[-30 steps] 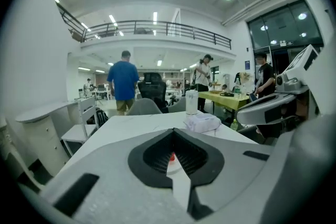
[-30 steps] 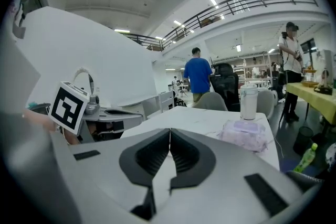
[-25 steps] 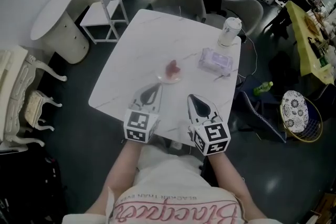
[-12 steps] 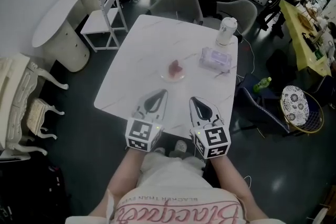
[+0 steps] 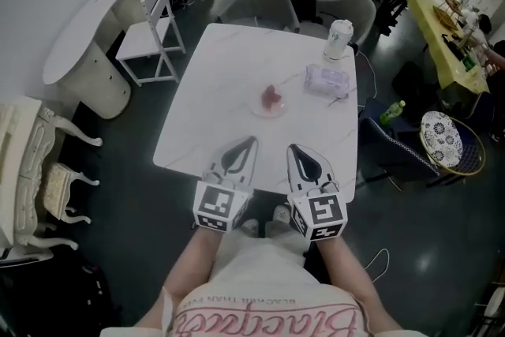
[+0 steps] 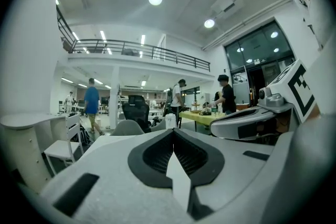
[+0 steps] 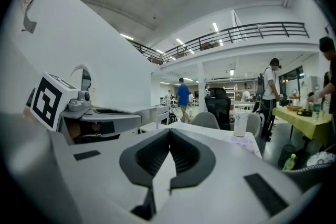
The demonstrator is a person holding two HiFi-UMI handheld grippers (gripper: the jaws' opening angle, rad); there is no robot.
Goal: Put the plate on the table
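A small clear plate (image 5: 271,102) with a red-pink piece on it rests on the white marble table (image 5: 213,91), near the middle. My left gripper (image 5: 250,142) is over the table's near edge, shut and empty, a short way from the plate. Beside it my right gripper (image 5: 291,147) is likewise shut with nothing in it. In the left gripper view the left gripper (image 6: 173,131) has its jaws pressed together, and the right gripper view shows the same for the right gripper (image 7: 169,132). Neither gripper view shows the plate.
A white lidded cup (image 5: 338,39) and a packet of wipes (image 5: 327,80) sit at the table's far right. Grey chairs (image 5: 256,0) stand behind the table and a white chair (image 5: 154,28) to its left. A green bottle (image 5: 392,113) lies on the floor to the right.
Both grippers have drawn back from the plate toward the table's near edge. The plate stays on the table.
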